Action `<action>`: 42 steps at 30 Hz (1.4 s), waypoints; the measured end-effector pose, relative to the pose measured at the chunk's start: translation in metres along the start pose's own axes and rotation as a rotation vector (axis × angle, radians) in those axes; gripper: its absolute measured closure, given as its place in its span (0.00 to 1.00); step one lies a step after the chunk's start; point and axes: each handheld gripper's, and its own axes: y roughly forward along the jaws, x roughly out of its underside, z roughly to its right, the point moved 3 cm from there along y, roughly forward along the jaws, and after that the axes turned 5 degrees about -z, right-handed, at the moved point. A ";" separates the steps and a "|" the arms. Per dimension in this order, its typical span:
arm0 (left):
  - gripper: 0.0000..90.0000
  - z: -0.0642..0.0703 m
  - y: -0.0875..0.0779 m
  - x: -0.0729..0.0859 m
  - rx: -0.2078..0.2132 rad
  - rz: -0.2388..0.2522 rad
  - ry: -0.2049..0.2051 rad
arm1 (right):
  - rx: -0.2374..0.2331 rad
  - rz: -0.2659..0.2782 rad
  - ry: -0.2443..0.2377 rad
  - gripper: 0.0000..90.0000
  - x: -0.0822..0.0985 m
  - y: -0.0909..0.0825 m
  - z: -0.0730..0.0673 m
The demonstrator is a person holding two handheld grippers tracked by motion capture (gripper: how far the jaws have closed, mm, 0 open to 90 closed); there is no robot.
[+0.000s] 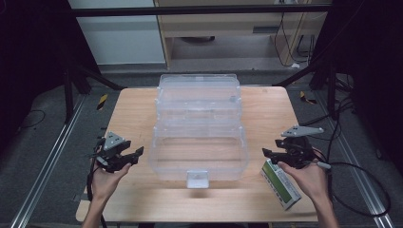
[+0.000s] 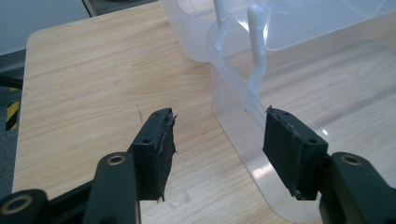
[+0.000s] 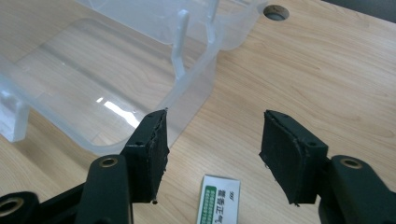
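Note:
A clear plastic tiered storage box (image 1: 199,137) stands open in the middle of the wooden table (image 1: 138,114), its trays stepped back and its white latch (image 1: 197,179) at the front. My left gripper (image 1: 134,156) hovers by the box's left side, open with nothing between its jaws. In the left gripper view its jaws (image 2: 219,135) stand wide beside the box's near corner (image 2: 233,84). My right gripper (image 1: 270,149) is open to the right of the box, above a green and white carton (image 1: 281,186) lying flat. The right gripper view shows its gripper (image 3: 212,137) over the carton's end (image 3: 219,200).
A round cable hole (image 3: 275,11) sits in the table behind the box's corner (image 3: 196,65). Bare wood lies on both sides of the box. Black frame legs, a light cabinet and floor cables (image 1: 361,185) surround the table.

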 end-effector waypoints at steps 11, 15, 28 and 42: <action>0.47 0.001 0.002 0.000 0.001 -0.007 0.010 | -0.010 -0.100 -0.015 0.40 0.004 -0.004 0.001; 0.46 0.003 0.003 0.001 -0.001 -0.014 0.022 | -0.012 -0.141 -0.013 0.39 0.005 -0.005 0.001; 0.46 0.004 0.005 0.001 -0.002 -0.028 0.030 | -0.008 -0.218 -0.009 0.36 0.014 -0.012 0.002; 0.45 0.007 0.007 0.001 -0.003 -0.036 0.039 | -0.016 -0.288 -0.023 0.34 0.026 -0.013 0.001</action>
